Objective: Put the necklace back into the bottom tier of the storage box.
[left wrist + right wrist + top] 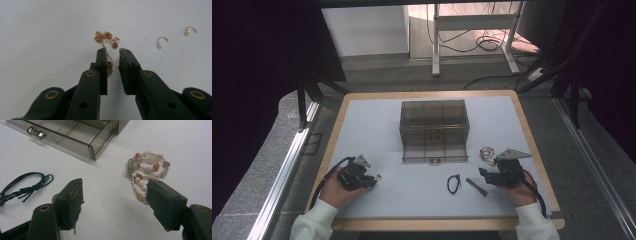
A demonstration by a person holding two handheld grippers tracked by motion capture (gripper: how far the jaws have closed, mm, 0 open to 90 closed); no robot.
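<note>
Down at the lower left of the high view, my left claw rests low over the white desk, and only a few pale specks show beside its tip. From the left claw's own camera those specks turn out to be jewellery: a rose-gold chain necklace lies bunched in the upper middle of the frame, its strand running down between my two jaws. The jaws stand a narrow gap apart; the chain passes along the inner face of the left one, and I cannot tell whether a pad touches it. Two pearl earrings lie well apart from the chain in the upper right of that frame.

My right claw sits at the lower right of the high view, jaws wide apart and gripping nothing. Its own camera brings out what the high view leaves as a blur: a beaded bracelet of grey, orange and pearl beads lies just beyond the right jaw, at right of centre. A black cord loop lies at the left edge, and the smoky clear drawer box with its open drawer fills the upper left. Seen from above, a dark stick lies between the cord and my right claw.
</note>
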